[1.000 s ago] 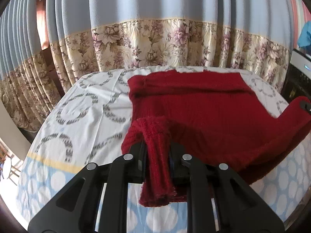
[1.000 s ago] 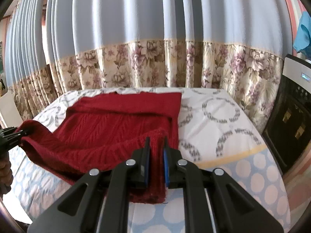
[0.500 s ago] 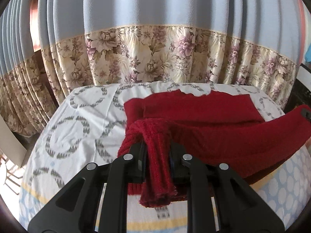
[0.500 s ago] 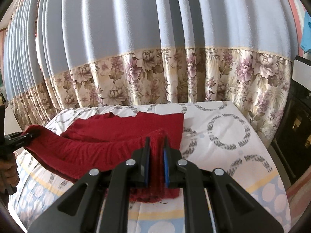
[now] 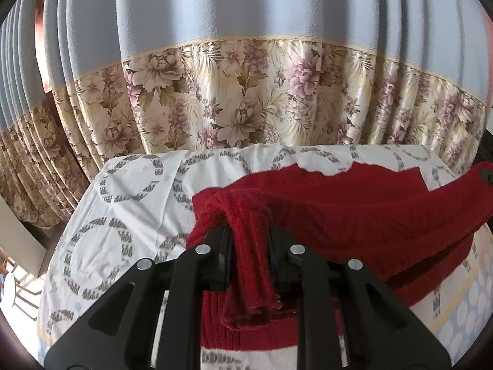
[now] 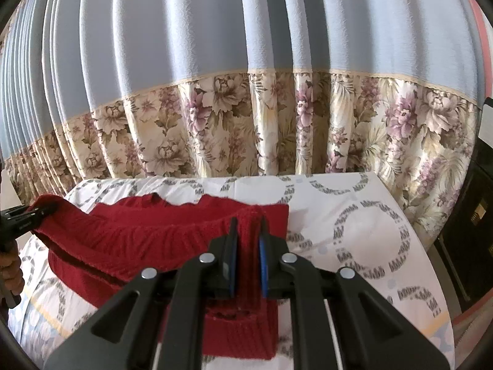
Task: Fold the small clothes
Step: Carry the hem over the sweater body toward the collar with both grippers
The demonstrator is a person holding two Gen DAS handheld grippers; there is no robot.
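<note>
Each hand-held gripper, left [image 5: 249, 240] and right [image 6: 246, 240], is clamped on a near corner of the red sweater [image 5: 354, 215], its lifted hem spanning 9 to 3 o'clock; the far part, probably flat, lies at 12 on the bed [image 6: 354, 225].

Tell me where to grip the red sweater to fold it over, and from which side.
Grip the sweater at the two corners of its near edge, coming from the near side with the fingers pointing toward the curtain. That edge is thick knit that bunches between the pads. The left gripper and right gripper are each shut on one such corner, with the edge slung between them above the sheet.
</note>
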